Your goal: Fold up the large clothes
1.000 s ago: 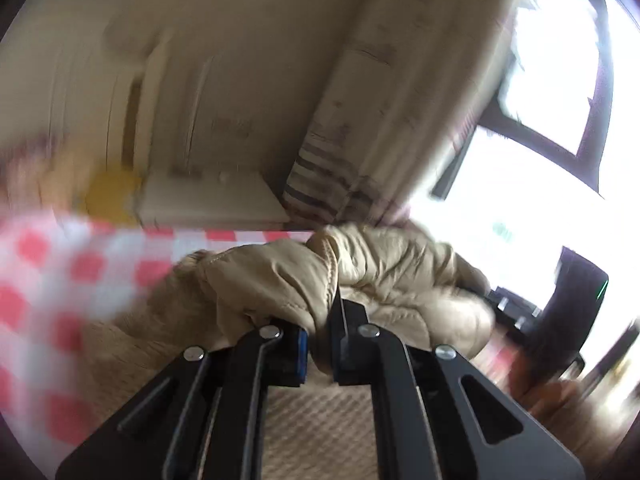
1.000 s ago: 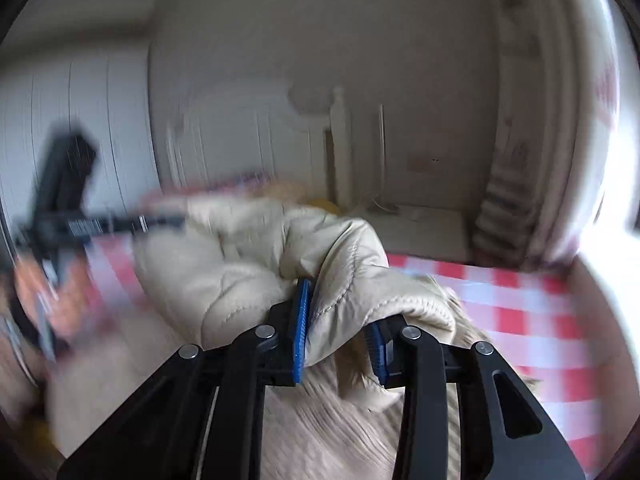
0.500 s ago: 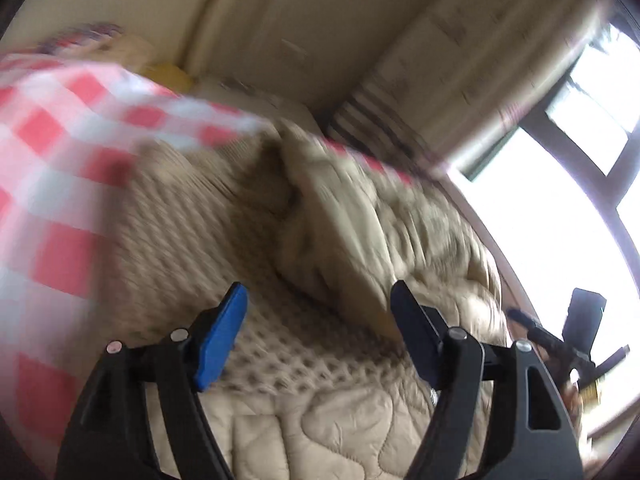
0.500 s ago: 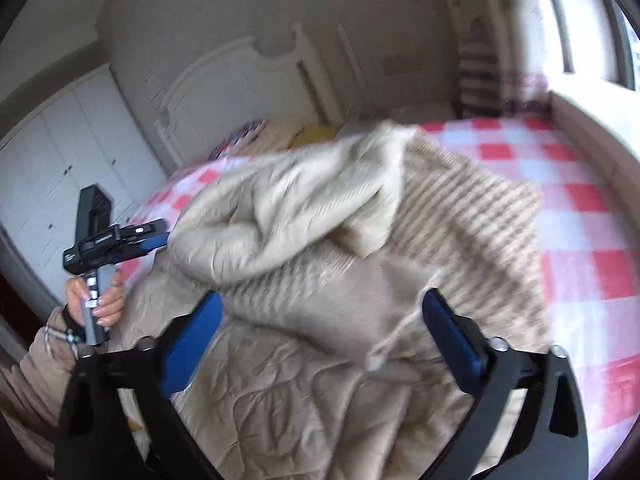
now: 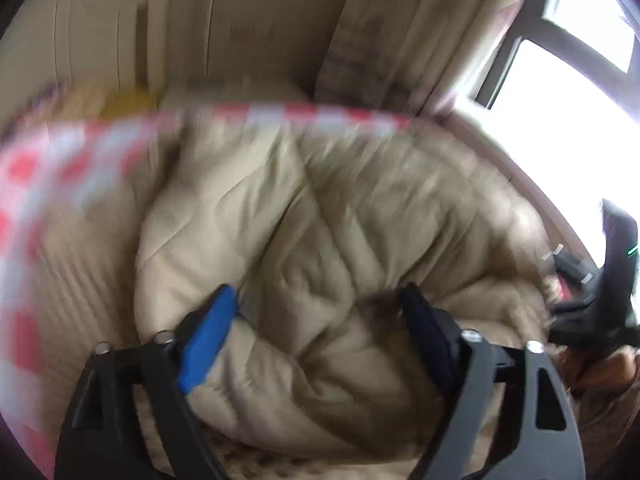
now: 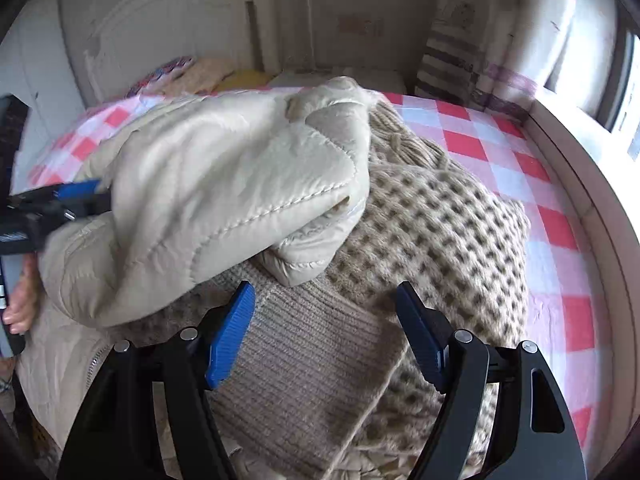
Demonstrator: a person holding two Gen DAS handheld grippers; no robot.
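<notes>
A beige quilted puffer jacket (image 6: 224, 196) lies bunched on the bed, partly folded over itself. It fills the blurred left wrist view (image 5: 320, 248) too. My right gripper (image 6: 324, 308) is open and empty, just in front of the jacket's folded edge, above a tan knit sweater (image 6: 432, 220). My left gripper (image 5: 316, 312) is open, its fingers on either side of a jacket fold without closing on it. The left gripper also shows in the right wrist view (image 6: 76, 196) at the jacket's left side.
The bed has a red and white checked sheet (image 6: 500, 148). A white headboard (image 6: 152, 32) and pillows (image 6: 208, 74) are at the far end. A striped curtain (image 6: 452, 60) and a window sill (image 6: 576, 160) run along the right.
Both grippers let go of the jacket and opened. The jacket dropped onto the bed and sweater. The left gripper moved back over the jacket.
</notes>
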